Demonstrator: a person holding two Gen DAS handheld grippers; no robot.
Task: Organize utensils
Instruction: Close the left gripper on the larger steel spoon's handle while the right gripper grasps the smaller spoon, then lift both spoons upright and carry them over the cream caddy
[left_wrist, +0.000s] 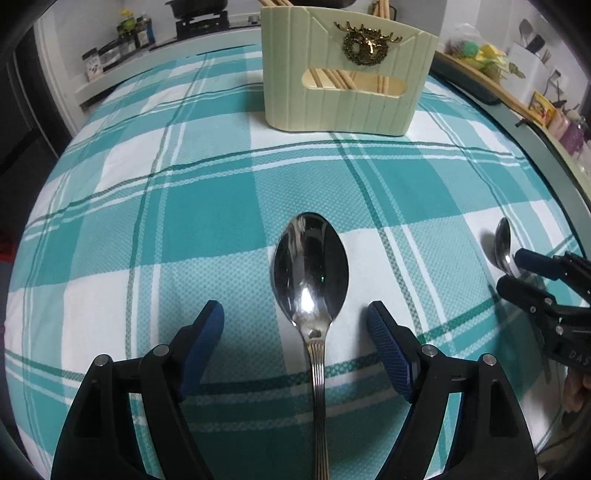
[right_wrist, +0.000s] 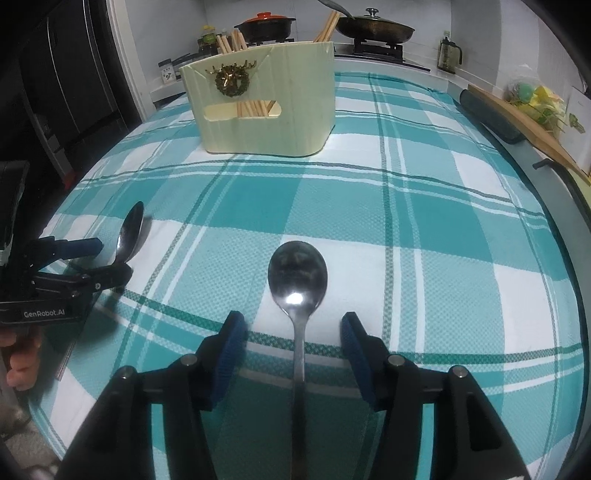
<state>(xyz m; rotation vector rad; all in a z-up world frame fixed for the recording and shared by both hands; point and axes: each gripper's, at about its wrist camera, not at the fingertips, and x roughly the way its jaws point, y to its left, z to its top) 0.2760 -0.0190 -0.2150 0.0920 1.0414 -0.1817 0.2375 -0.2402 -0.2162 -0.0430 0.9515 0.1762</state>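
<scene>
A large shiny spoon with a ribbed handle (left_wrist: 311, 273) lies on the teal checked tablecloth (left_wrist: 184, 206), bowl pointing away. My left gripper (left_wrist: 295, 314) is open, one blue pad on either side of the spoon's neck and neither touching it. A plainer spoon (right_wrist: 297, 277) lies the same way between the pads of my right gripper (right_wrist: 292, 321), which is open too and clear of it. Each gripper shows at the edge of the other view: right gripper (left_wrist: 513, 269), left gripper (right_wrist: 112, 256). The cream utensil holder (left_wrist: 332, 92) (right_wrist: 266, 110) with chopsticks stands beyond.
Behind the table runs a counter with a stove, a red-lidded pot (right_wrist: 266, 24), a pan (right_wrist: 373, 26) and bottles (left_wrist: 129, 35). A wooden board (right_wrist: 524, 125) and yellow-green items lie along the right edge. A person's fingers (right_wrist: 22, 365) hold the left gripper.
</scene>
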